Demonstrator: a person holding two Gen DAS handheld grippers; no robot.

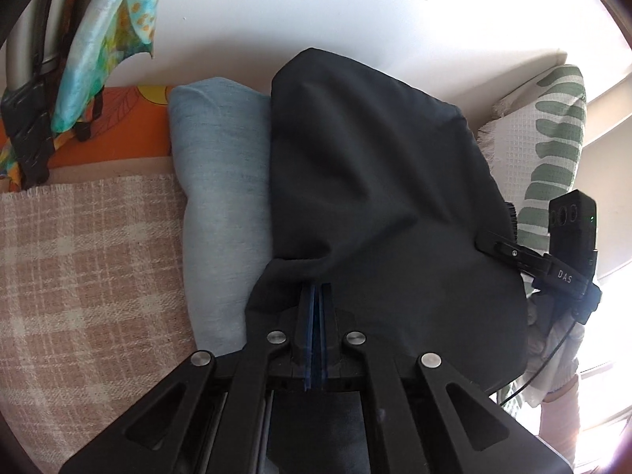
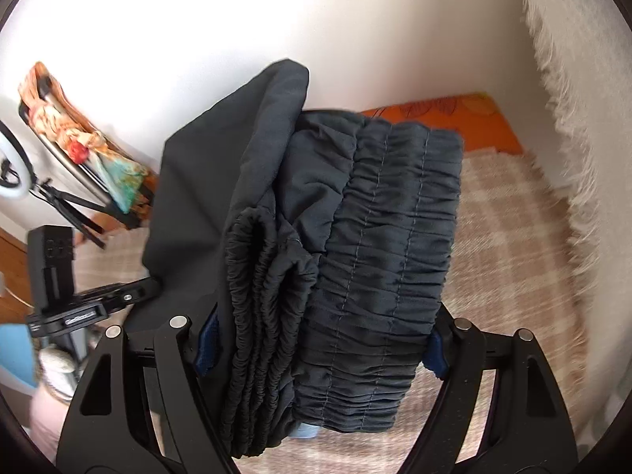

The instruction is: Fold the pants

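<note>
The dark grey pants [image 1: 379,197] are folded into a thick bundle and held up above the bed. In the left wrist view my left gripper [image 1: 320,288] is shut on the bundle's lower edge, its blue pads pressed together on the cloth. In the right wrist view the pants [image 2: 355,260] show their gathered elastic waistband. My right gripper [image 2: 320,351] has its fingers wide apart on either side of the thick waistband end, and the blue pads [image 2: 207,339] touch the cloth. The right gripper also shows in the left wrist view [image 1: 497,245] at the bundle's right edge.
A pink plaid blanket [image 1: 87,260] covers the bed. A light blue folded cloth [image 1: 221,181] lies beside the pants. An orange patterned cover [image 2: 454,114] lies near the white wall. A green-and-white leaf throw [image 1: 549,146] hangs at the right. Colourful scarves [image 1: 118,27] hang on a rack.
</note>
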